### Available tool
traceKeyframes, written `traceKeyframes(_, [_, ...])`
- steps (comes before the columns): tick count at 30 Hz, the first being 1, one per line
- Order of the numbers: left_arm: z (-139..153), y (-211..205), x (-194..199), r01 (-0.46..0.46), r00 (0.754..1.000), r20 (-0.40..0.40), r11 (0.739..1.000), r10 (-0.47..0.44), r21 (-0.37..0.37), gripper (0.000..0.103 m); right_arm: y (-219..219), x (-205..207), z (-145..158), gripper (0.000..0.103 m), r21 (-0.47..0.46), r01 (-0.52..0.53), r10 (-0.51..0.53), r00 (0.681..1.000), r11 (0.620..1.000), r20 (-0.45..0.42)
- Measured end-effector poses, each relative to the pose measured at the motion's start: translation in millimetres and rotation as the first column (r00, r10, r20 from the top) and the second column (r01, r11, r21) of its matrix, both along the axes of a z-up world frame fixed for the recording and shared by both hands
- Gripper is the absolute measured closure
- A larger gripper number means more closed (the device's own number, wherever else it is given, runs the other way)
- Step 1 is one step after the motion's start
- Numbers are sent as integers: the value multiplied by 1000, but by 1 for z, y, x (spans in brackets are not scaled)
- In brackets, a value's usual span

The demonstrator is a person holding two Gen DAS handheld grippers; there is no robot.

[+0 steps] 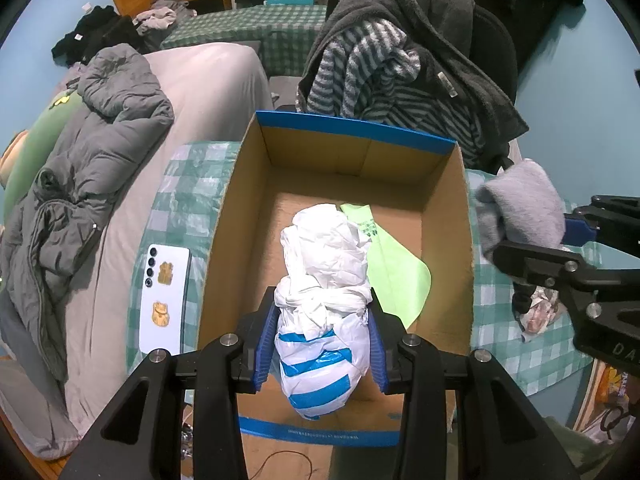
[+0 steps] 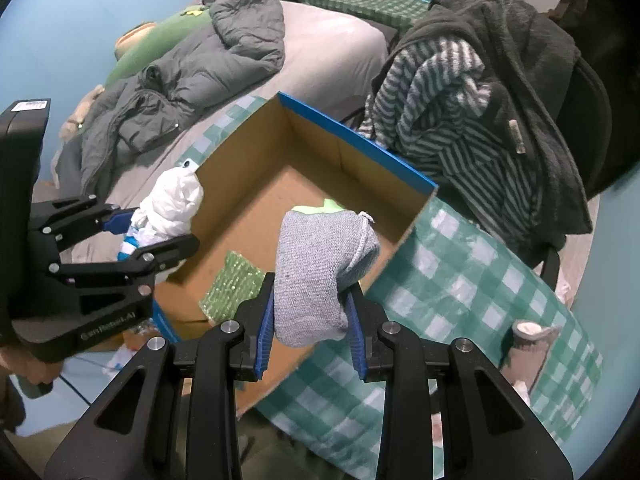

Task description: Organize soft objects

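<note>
An open cardboard box [image 1: 448, 216] with blue rims stands on a green checked cloth [image 1: 180, 200]. My left gripper [image 1: 323, 320] is shut on a knotted white plastic bag with blue stripes [image 1: 324, 280], held over the box's near half. A light green bag [image 1: 392, 264] lies on the box floor. In the right wrist view my right gripper [image 2: 312, 300] is shut on a folded grey knit cloth [image 2: 316, 272], above the box's [image 2: 360, 148] near right edge. The left gripper [image 2: 152, 232] and its white bag [image 2: 168, 208] show at that view's left, beside the box's left wall.
A white phone [image 1: 164, 300] lies on the cloth left of the box. Behind the box, a chair carries a striped garment [image 1: 380, 76] and a dark fleece. A grey jacket [image 1: 80, 168] is on the bed. A bubble-wrap piece [image 2: 232, 288] lies inside the box. A small sock [image 2: 532, 340] rests on the cloth [image 2: 480, 280].
</note>
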State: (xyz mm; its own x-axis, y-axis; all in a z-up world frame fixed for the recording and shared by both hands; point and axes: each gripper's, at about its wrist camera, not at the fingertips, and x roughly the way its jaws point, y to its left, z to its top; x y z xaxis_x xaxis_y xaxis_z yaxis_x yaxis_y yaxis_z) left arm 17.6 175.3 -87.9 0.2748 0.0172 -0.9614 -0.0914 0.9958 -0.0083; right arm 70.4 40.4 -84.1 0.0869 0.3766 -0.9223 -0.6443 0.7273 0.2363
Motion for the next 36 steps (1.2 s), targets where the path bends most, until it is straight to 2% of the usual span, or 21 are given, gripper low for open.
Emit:
traceKeyframes(13, [-29,13,16,-21,998,-53,1000,20,-17,62,30,18,-31,70,-2,-3,2,999,1000,-55])
traceKeyframes(16, [-30,15,18,-26,998,-66,1000,26,4,55,33,21,-34,68,3,5,-5,998,1000,-64])
traceKeyframes(19, [-27,17,17,-38,997,-60,999,39,25,41,32,24,-35,53,13,25,-24,997,1000,-70])
traceKeyframes(22, [-23,21,17,-54,997,-51,998,55,19,39,31,25,-32,46,15,37,-36,997,999,-61])
traceKeyframes(28, [-15,18,15,-57,997,-44,998,58,27,36,19,28,-27,46,23,78,-76,995,997,-71])
traceKeyframes(36, [3,-1,12,-28,999,-15,999,28,16,36,-5,22,-14,45,17,94,-93,995,995,-44])
